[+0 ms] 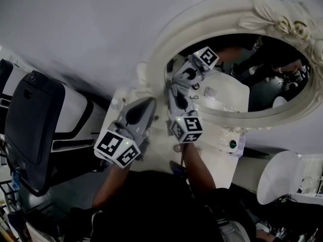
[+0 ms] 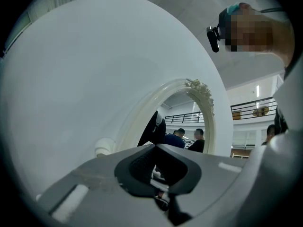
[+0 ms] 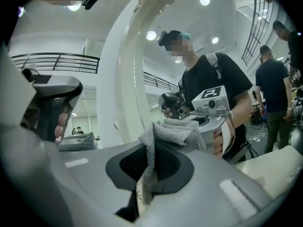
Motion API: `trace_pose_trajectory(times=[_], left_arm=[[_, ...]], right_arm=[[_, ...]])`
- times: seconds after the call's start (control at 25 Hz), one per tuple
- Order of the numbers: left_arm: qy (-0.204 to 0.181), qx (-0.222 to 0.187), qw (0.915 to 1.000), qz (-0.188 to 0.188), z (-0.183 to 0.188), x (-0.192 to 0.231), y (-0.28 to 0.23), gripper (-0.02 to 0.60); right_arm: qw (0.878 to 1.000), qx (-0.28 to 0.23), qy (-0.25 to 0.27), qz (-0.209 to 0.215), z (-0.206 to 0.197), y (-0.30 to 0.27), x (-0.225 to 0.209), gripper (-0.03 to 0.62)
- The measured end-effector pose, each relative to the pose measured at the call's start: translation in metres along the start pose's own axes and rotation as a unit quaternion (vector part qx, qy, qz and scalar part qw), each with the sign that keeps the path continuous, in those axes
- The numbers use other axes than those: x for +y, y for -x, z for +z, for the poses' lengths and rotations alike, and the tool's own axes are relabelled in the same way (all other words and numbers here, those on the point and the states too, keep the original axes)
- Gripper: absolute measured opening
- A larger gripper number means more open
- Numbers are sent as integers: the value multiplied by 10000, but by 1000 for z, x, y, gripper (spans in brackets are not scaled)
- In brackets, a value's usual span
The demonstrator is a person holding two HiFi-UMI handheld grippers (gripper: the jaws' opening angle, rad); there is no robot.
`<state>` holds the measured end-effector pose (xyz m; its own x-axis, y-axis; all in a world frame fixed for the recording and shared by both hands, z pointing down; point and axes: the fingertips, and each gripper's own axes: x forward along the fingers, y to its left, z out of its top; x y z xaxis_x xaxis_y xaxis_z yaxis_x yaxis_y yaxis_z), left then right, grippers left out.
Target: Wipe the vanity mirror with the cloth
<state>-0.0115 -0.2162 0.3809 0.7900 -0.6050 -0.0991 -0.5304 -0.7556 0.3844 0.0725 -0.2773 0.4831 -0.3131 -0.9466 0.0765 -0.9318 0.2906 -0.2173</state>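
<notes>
At the left edge of the one oval vanity mirror (image 1: pixel 237 92), my right gripper (image 1: pixel 176 94) presses the single grey cloth (image 3: pixel 171 132), clamped in its jaws, to the glass. Its body hides that rim. My left gripper (image 1: pixel 147 105) hovers just left, jaws together, empty.

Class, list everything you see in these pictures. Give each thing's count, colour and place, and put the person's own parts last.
mirror: one, oval with a cream carved frame, on the pale wall
cloth: one, grey, clamped in the right gripper, by the mirror's frame
chair: one, black, far left in the head view
bystanders: two, in dark clothes, reflected in the mirror
left gripper: one, grey, shut and empty, left of the mirror
right gripper: one, grey, at the mirror's left edge
forearms: two, bare, below the grippers
</notes>
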Motion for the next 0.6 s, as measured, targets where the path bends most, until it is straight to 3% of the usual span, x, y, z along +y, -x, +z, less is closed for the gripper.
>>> trace_pose_trajectory(times=[0.6], left_arm=[[69, 39, 9960, -895, -5, -55, 22, -3]], right_arm=[[9926, -420, 187, -1126, 39, 110, -1, 18]])
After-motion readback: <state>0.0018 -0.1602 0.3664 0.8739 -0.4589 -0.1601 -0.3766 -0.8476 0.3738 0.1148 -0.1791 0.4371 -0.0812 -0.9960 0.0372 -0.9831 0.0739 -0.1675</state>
